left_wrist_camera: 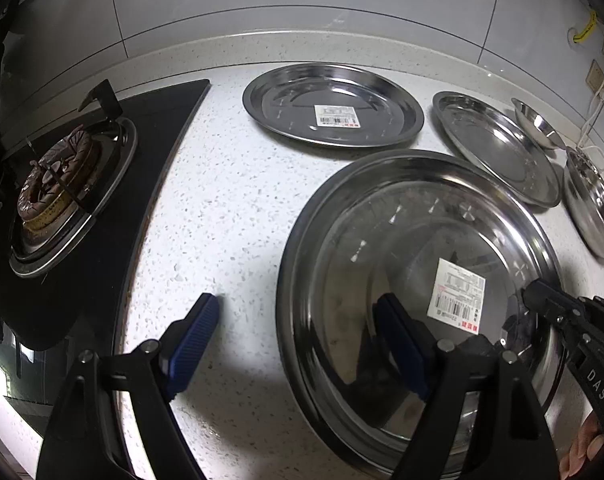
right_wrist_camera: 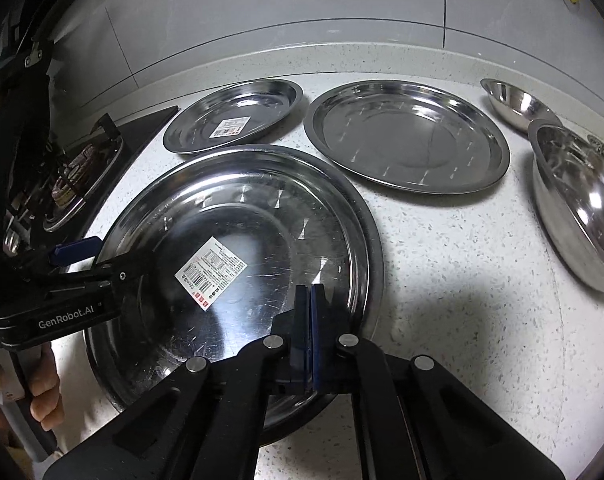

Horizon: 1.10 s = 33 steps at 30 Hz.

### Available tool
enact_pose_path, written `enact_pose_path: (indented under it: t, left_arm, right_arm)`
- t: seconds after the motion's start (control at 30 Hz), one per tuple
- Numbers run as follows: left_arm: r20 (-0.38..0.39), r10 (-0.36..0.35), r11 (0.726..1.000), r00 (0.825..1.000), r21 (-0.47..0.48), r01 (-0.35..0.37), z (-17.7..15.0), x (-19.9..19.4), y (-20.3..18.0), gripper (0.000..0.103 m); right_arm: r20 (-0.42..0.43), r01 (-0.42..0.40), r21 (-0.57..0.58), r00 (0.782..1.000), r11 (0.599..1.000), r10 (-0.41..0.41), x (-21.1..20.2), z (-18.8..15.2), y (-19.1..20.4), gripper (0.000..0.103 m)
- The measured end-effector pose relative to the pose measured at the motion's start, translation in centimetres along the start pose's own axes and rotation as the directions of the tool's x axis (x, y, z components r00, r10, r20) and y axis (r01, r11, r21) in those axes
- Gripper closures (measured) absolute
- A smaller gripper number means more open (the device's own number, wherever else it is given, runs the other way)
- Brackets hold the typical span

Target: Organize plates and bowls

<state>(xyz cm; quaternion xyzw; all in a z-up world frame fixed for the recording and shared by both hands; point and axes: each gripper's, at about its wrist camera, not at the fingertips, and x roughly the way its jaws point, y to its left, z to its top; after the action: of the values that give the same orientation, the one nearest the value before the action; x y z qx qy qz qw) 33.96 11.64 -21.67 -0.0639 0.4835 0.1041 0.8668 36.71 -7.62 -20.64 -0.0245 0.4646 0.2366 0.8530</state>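
Observation:
A large steel plate with a barcode label (left_wrist_camera: 402,240) (right_wrist_camera: 237,216) is nearest me, held a little above the white counter. My right gripper (right_wrist_camera: 309,300) is shut on its near rim; it also shows in the left wrist view (left_wrist_camera: 530,292). My left gripper (left_wrist_camera: 297,328) is open, one finger over the counter, one over the plate's left rim; it shows in the right wrist view (right_wrist_camera: 89,256). Behind lie a smaller labelled plate (left_wrist_camera: 334,104) (right_wrist_camera: 237,114) and a plain plate (left_wrist_camera: 498,148) (right_wrist_camera: 406,136). Two steel bowls (right_wrist_camera: 578,204) (right_wrist_camera: 514,102) stand at the right.
A black gas hob with a burner (left_wrist_camera: 61,184) (right_wrist_camera: 73,184) lies at the left. A grey tiled wall (left_wrist_camera: 302,0) runs behind the counter. White cables and a socket (left_wrist_camera: 598,80) are at the far right. Bare speckled counter (right_wrist_camera: 462,300) lies right of the big plate.

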Motion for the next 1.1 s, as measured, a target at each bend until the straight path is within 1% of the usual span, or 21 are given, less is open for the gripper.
enact_pose_path:
  t: [0.03, 0.07, 0.1, 0.13, 0.17, 0.2, 0.27, 0.3, 0.33, 0.43, 0.53, 0.63, 0.67, 0.7, 0.73, 0.8, 0.9, 0.97, 1.07, 1.1]
  left_arm:
    - [0.005, -0.004, 1.000, 1.000, 0.005, 0.003, 0.0, -0.1, 0.0, 0.033]
    - [0.012, -0.010, 1.000, 1.000, 0.011, 0.009, 0.0, -0.2, -0.1, 0.038]
    - [0.015, -0.012, 1.000, 1.000, 0.017, 0.012, 0.0, -0.3, -0.2, 0.050]
    - [0.018, -0.013, 1.000, 1.000, 0.023, 0.012, 0.0, -0.4, -0.2, 0.059]
    - [0.019, -0.024, 0.999, 1.000, 0.030, 0.023, 0.1, -0.5, -0.2, 0.064]
    - [0.020, -0.031, 0.999, 0.999, 0.033, 0.030, 0.1, -0.5, -0.2, 0.072]
    - [0.019, -0.038, 0.998, 0.999, 0.041, 0.038, 0.2, -0.6, -0.1, 0.077]
    - [0.020, -0.044, 0.998, 0.999, 0.042, 0.043, 0.2, -0.6, 0.1, 0.082]
    - [0.021, -0.047, 0.998, 0.999, 0.039, 0.046, 0.2, -0.6, 0.2, 0.084]
    - [0.022, -0.064, 0.998, 0.998, 0.030, 0.064, 0.2, -0.6, 0.6, 0.086]
    - [0.024, -0.061, 0.997, 0.998, 0.038, 0.060, 0.2, -0.6, 0.5, 0.086]
    - [0.020, -0.059, 0.998, 0.998, 0.035, 0.059, 0.3, -0.6, 0.5, 0.086]
    - [0.018, -0.059, 0.998, 0.998, 0.034, 0.059, 0.3, -0.5, 0.5, 0.086]
    - [0.016, -0.060, 0.998, 0.998, 0.034, 0.060, 0.3, -0.5, 0.5, 0.086]
    - [0.015, -0.062, 0.998, 0.998, 0.032, 0.061, 0.3, -0.5, 0.5, 0.086]
    - [0.013, -0.065, 0.997, 0.998, 0.031, 0.064, 0.3, -0.5, 0.6, 0.086]
    - [0.014, -0.063, 0.997, 0.998, 0.036, 0.063, 0.2, -0.5, 0.5, 0.086]
    - [0.015, -0.061, 0.997, 0.998, 0.037, 0.060, 0.2, -0.5, 0.5, 0.086]
    - [0.016, -0.060, 0.998, 0.998, 0.033, 0.059, 0.2, -0.5, 0.5, 0.086]
    - [0.016, -0.060, 0.998, 0.998, 0.034, 0.059, 0.2, -0.5, 0.4, 0.086]
  right_arm:
    - [-0.003, -0.022, 0.000, 1.000, 1.000, 0.022, 0.0, 0.0, -0.1, 0.102]
    - [-0.008, -0.049, 0.001, 0.999, 0.999, 0.049, 0.1, 0.0, -0.2, 0.102]
    - [-0.010, -0.060, -0.001, 0.998, 0.998, 0.060, 0.1, 0.0, -0.2, 0.102]
    - [-0.013, -0.071, -0.004, 0.997, 0.997, 0.071, 0.1, 0.0, -0.1, 0.102]
    - [-0.019, -0.098, 0.002, 0.995, 0.995, 0.098, 0.1, 0.0, -0.2, 0.102]
    - [-0.023, -0.117, 0.009, 0.993, 0.993, 0.117, 0.2, 0.0, -0.3, 0.102]
    - [-0.026, -0.143, 0.020, 0.989, 0.990, 0.144, 0.2, 0.1, -0.4, 0.102]
    - [-0.026, -0.147, 0.027, 0.989, 0.989, 0.148, 0.2, 0.1, -0.5, 0.102]
    - [-0.022, -0.146, 0.032, 0.989, 0.989, 0.147, 0.1, 0.2, -0.6, 0.102]
    - [-0.004, -0.127, 0.031, 0.992, 0.991, 0.127, -0.3, 0.4, -0.6, 0.102]
    - [0.052, -0.047, 0.016, 0.998, 0.999, 0.046, -1.4, 0.8, -0.6, 0.102]
    - [0.080, -0.011, 0.029, 0.997, 1.000, 0.008, -2.2, 1.3, -0.9, 0.102]
    - [0.078, -0.009, 0.029, 0.997, 1.000, 0.007, -2.2, 1.4, -1.1, 0.101]
    - [0.071, -0.002, 0.029, 0.997, 1.000, 0.000, -2.1, 1.4, -1.1, 0.097]
    - [0.065, 0.010, 0.030, 0.998, 1.000, -0.012, -1.9, 1.4, -1.2, 0.090]
    - [0.068, 0.004, 0.034, 0.998, 0.999, -0.007, -2.1, 1.3, -1.6, 0.081]
    - [0.070, 0.015, 0.050, 0.997, 0.999, -0.019, -2.0, 1.3, -1.8, 0.063]
    - [0.072, 0.032, 0.064, 0.997, 0.997, -0.036, -2.2, 1.0, -2.5, 0.062]
    - [0.041, 0.017, 0.081, 0.999, 0.997, -0.020, -1.6, 0.7, -3.1, 0.062]
    - [0.033, 0.010, 0.084, 0.999, 0.996, -0.013, -1.4, 0.6, -3.2, 0.065]
